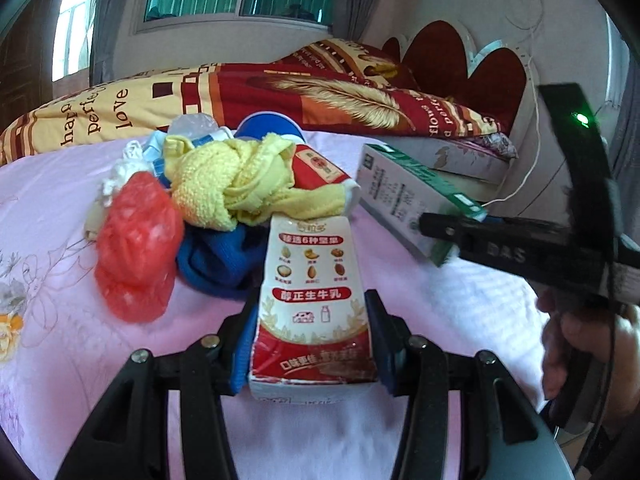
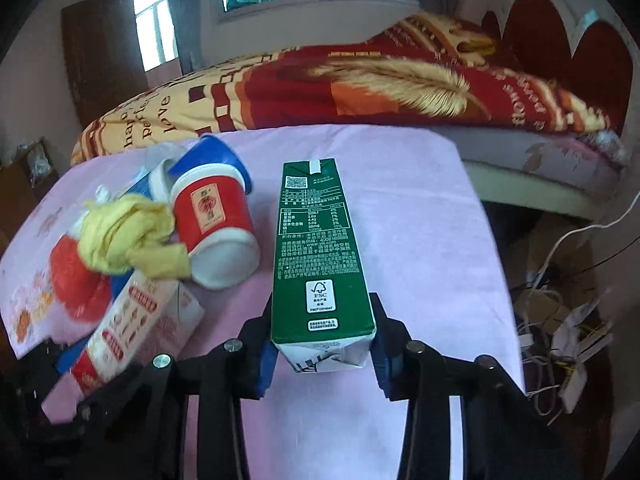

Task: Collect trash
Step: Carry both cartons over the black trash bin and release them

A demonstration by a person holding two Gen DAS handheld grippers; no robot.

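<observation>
My left gripper point(image 1: 312, 332) is shut on a red and white milk carton point(image 1: 312, 300), held lengthwise over the pink cloth; it also shows in the right wrist view point(image 2: 136, 328). My right gripper point(image 2: 322, 336) is shut on a green and white carton point(image 2: 318, 248), which also shows at the right in the left wrist view point(image 1: 408, 200). A pile lies ahead: a knotted yellow cloth point(image 1: 232, 180), a red plastic bag point(image 1: 136, 248), a blue cloth point(image 1: 216, 260), a red paper cup point(image 2: 214, 224) on its side and a blue cup point(image 2: 216, 160).
A pink cloth point(image 2: 400, 200) covers the surface. A bed with a red and yellow quilt point(image 2: 360, 88) lies behind. White cables and clutter point(image 2: 560, 320) sit on the floor at the right. A white box point(image 1: 460, 160) lies beyond the green carton.
</observation>
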